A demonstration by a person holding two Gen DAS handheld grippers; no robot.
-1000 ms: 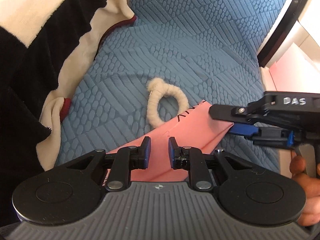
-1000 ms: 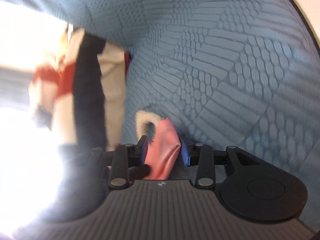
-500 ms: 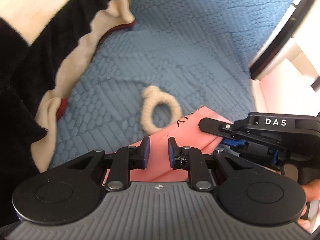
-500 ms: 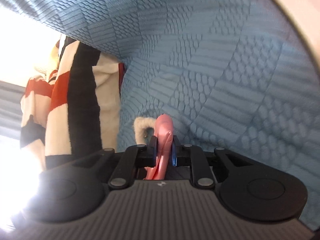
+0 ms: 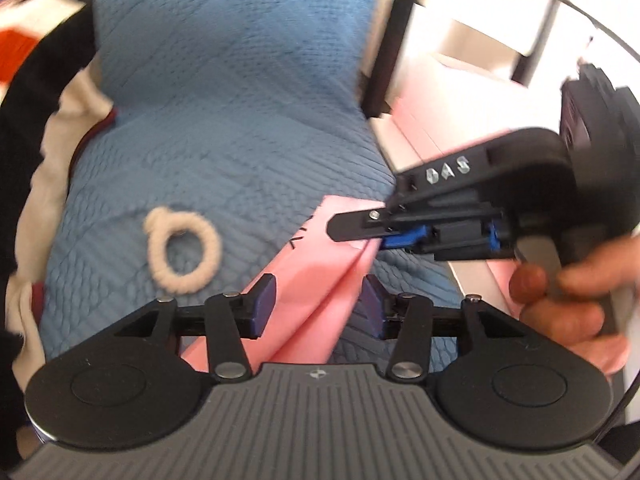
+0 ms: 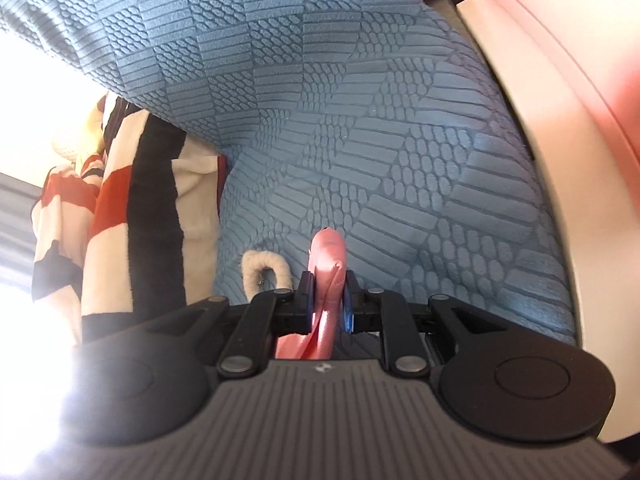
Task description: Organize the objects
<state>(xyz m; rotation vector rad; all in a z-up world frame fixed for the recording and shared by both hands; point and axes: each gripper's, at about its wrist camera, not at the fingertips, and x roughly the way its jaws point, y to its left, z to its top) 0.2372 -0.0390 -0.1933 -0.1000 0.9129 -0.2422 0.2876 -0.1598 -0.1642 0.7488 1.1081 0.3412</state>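
Observation:
A pink pouch (image 5: 320, 280) lies on the blue textured cover (image 5: 224, 120). My right gripper (image 6: 328, 300) is shut on the pouch's upper edge (image 6: 326, 256); in the left wrist view it (image 5: 376, 236) pinches the pouch from the right. My left gripper (image 5: 318, 306) is open, its jaws either side of the pouch's lower part without touching it. A cream rope ring (image 5: 182, 252) lies on the cover left of the pouch; it also shows in the right wrist view (image 6: 266, 272).
A red, black and cream striped blanket (image 6: 132, 216) is heaped at the left; it shows at the left edge of the left wrist view (image 5: 36, 128). A pink and white frame (image 5: 436, 92) borders the cover on the right.
My right gripper has closed on the pouch and lifted its edge. My left gripper has opened wider around the pouch.

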